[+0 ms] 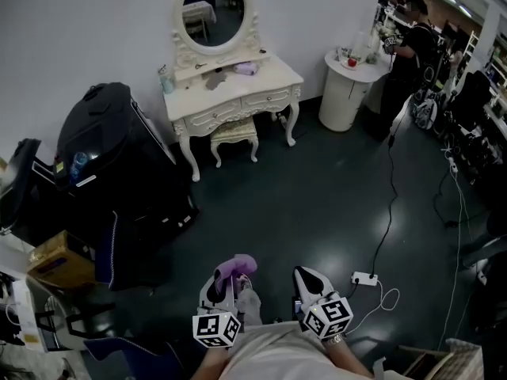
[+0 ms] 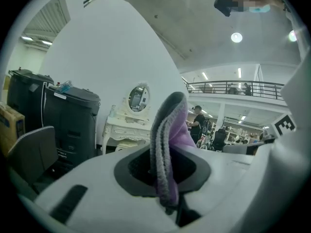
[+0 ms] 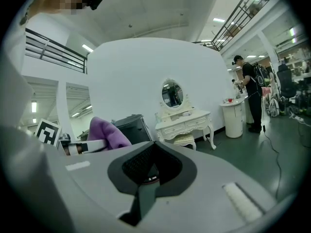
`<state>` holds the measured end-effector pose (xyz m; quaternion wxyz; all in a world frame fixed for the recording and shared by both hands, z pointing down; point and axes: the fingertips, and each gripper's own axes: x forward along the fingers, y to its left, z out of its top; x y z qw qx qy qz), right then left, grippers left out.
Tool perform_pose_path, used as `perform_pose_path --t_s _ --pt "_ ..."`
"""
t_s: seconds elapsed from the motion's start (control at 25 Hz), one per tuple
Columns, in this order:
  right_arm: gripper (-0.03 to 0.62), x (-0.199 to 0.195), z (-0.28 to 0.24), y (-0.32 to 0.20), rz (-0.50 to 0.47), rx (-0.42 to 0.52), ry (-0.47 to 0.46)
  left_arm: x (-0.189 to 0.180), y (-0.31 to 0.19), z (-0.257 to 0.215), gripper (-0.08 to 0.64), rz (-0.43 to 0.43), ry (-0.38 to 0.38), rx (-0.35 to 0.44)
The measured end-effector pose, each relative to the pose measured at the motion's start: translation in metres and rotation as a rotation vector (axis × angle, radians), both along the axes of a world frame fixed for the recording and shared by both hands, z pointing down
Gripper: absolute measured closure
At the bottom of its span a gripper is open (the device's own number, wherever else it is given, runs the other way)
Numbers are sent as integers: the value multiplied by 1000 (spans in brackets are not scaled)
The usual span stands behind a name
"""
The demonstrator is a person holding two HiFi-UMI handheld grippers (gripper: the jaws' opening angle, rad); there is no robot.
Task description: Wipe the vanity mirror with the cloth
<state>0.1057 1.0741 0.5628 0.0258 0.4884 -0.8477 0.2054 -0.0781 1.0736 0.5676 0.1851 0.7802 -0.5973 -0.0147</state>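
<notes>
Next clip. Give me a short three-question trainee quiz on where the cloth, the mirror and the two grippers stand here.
1. True or false: the left gripper is shut on the purple cloth.
2. Pick one. The vanity mirror is: A) touching the cloth; B) upright, far across the room from both grippers; C) tipped over.
3. Fill in: the right gripper has its jaws together and holds ____.

Key: 1 true; 2 B; 3 nothing.
</notes>
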Motion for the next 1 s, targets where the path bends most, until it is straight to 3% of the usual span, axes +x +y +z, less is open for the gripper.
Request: perform_pose_path --t_s 0.44,0.6,1.0 --pt "584 -36 -26 -183 97 25 2 -44 -182 -27 505 90 -7 43" --pt "584 -47 -32 -225 131 16 -28 -60 -222 -32 505 102 -14 42" --pt "584 -62 -21 -316 96 12 -17 -65 -308 -15 505 68 13 -2"
